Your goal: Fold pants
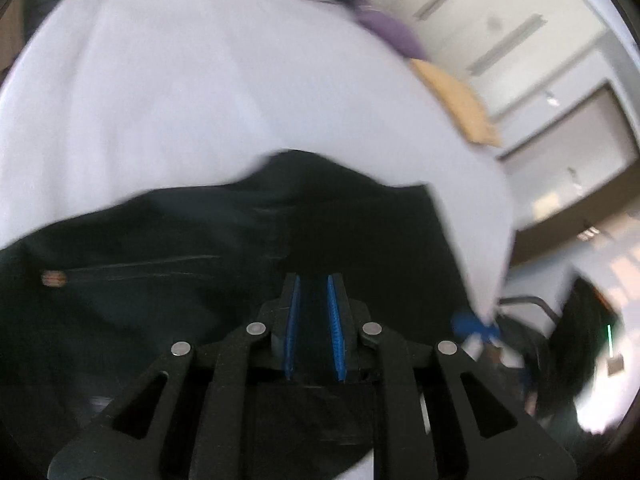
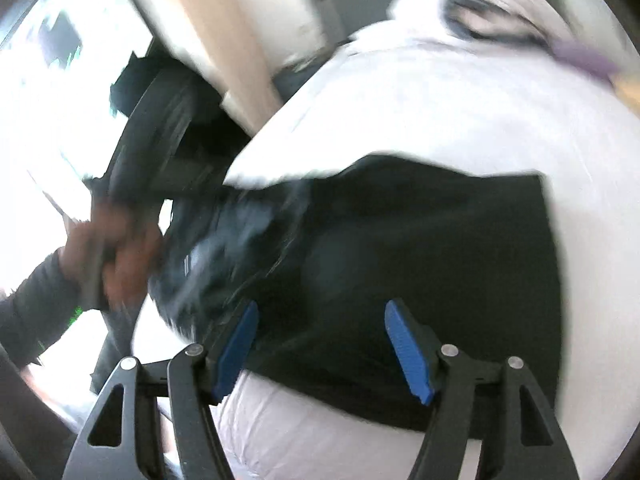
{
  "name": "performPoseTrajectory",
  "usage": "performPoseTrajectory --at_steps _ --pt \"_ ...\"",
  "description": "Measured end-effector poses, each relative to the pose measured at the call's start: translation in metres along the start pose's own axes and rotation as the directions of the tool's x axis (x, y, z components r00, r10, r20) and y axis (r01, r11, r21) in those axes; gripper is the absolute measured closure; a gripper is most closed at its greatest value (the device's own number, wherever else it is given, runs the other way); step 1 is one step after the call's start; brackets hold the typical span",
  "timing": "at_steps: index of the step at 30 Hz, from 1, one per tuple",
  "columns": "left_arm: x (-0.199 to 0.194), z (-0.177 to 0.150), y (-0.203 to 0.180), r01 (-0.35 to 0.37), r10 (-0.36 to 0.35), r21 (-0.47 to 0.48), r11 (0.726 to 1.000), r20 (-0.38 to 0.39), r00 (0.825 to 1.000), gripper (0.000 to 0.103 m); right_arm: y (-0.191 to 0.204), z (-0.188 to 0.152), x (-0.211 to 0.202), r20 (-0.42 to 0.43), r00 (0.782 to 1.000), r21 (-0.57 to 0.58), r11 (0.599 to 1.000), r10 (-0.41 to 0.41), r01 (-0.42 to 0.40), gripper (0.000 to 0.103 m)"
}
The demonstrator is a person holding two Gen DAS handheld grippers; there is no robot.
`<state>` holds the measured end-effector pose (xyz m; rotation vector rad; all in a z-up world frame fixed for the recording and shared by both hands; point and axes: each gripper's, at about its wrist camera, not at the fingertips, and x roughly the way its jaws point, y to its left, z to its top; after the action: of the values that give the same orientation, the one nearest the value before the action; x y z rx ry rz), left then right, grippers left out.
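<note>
Pants (image 1: 224, 248), dark and nearly black, lie spread on a white-covered bed (image 1: 168, 92), near the edge closest to me. In my left wrist view the cloth fills the lower half of the picture, with a pocket seam running across it and a small reddish tab (image 1: 54, 279) at the seam's left end. My left gripper (image 1: 314, 280) points down over this cloth with its blue pads (image 1: 335, 320) drawn close together, only a narrow slot between them; dark fabric shows in that slot, but I cannot tell whether any of it is pinched or simply lies beneath. Toward the bed's far side sit a purple item (image 1: 394, 32) and a tan one (image 1: 460, 100), both blurred, close to the bed's right edge.

In my right wrist view the pants (image 2: 420, 248) form a broad dark patch on the bed (image 2: 460, 92), bunched and blurred toward the bed's left edge. My right gripper (image 2: 322, 312) hovers above them with its jaws standing wide apart and nothing clamped between the pads. At the left of that view my other hand (image 2: 108, 248), in a dark sleeve (image 2: 32, 308), grips the handle of the left gripper beside the bunched cloth.
</note>
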<state>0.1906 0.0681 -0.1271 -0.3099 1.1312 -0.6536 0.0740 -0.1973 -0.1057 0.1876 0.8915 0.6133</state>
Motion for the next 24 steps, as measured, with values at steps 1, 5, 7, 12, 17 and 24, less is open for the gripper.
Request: performPoseTrajectory --at_steps 1,5,7,12,17,24 --pt "0.008 -0.004 -0.009 0.016 -0.016 0.023 1.0 -0.019 1.0 0.09 -0.011 0.004 -0.007 0.016 1.0 0.056 0.998 0.026 -0.027 0.04" --pt "0.043 -0.031 -0.024 0.0 0.009 0.079 0.997 -0.12 0.993 0.089 -0.093 0.043 -0.032 0.13 0.969 0.26 0.935 0.212 -0.24 0.04" --pt "0.052 -0.045 -0.016 0.007 -0.001 0.041 0.999 -0.145 0.989 0.09 -0.116 0.057 -0.025 0.134 0.944 0.299 0.896 0.301 -0.328 0.04" --pt "0.044 -0.062 0.003 0.057 -0.06 -0.025 0.998 -0.113 0.992 0.09 -0.166 0.079 0.033 0.039 0.92 0.407 0.834 0.391 -0.371 0.04" --pt "0.044 -0.063 0.011 0.064 -0.068 -0.044 0.997 -0.099 0.993 0.09 -0.187 0.067 0.067 -0.044 0.919 0.468 0.821 0.391 -0.327 0.052" --pt "0.033 -0.071 0.029 0.103 -0.108 -0.065 0.992 -0.069 0.992 0.09 -0.163 0.016 0.03 -0.088 0.895 0.42 0.831 0.437 -0.365 0.051"
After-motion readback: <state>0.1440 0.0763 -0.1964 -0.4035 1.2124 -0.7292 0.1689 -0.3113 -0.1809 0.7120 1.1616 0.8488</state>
